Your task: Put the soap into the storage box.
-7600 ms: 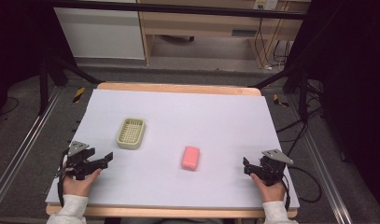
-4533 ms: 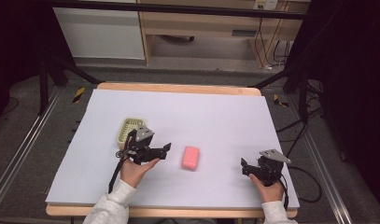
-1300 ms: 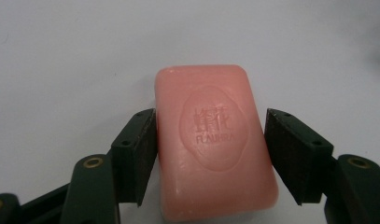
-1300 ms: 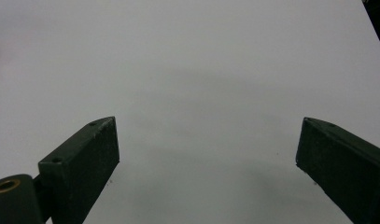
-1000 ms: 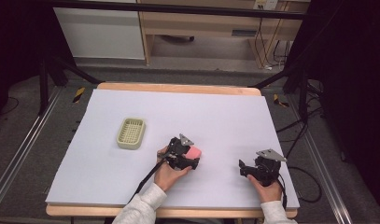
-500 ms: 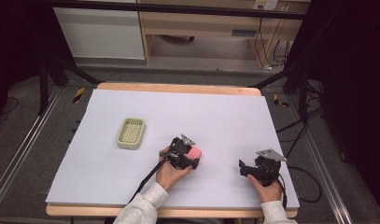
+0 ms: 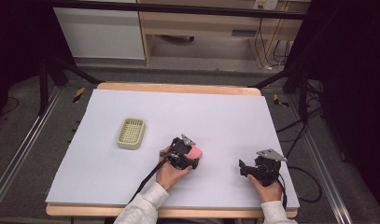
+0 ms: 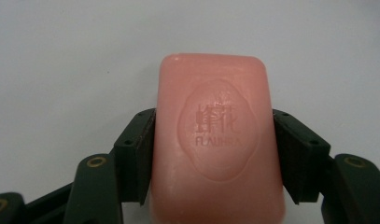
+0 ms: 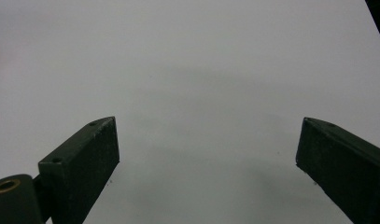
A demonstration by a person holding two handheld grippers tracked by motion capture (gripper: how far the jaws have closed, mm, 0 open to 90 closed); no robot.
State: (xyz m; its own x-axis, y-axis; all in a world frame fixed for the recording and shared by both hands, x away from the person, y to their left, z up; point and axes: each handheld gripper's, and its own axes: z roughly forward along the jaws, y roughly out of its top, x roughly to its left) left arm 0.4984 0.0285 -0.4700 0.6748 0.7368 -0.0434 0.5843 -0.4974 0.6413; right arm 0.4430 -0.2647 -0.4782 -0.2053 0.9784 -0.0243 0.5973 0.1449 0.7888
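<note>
1. Looking along the left gripper point(image 8: 214, 154), we see a pink rounded-rectangular bar of soap point(image 8: 215, 144) clamped between its two black jaws, one pressed on each long side. A stamped oval emblem with characters and faint letters faces the camera; we cannot read the letters with confidence. The soap's near end is cut off by the bottom edge of the left gripper view.

2. In the high view the pink soap point(image 7: 195, 152) sits a little right of the table's middle, toward the near edge, mostly covered by the left gripper point(image 7: 190, 156); we cannot tell whether it rests on the surface or is lifted off it.

3. The left hand point(image 7: 171, 171) comes in from the bottom with its pale grey sleeve point(image 7: 143, 207) angled up and to the right, and a black cable point(image 7: 148, 178) trails back along the forearm.

4. The right gripper point(image 7: 243, 169) is held by the right hand point(image 7: 267, 189) near the table's near right corner, well apart from the soap, pointing left. In its own view, the right gripper point(image 9: 206, 154) has its jaws spread wide with bare surface between them.

5. A pale green ribbed rectangular soap dish point(image 7: 131, 133) lies left of the soap, apart from both grippers.

6. The white-topped table with a wooden rim point(image 7: 178, 87) carries everything; nothing lies between dish and soap.
</note>
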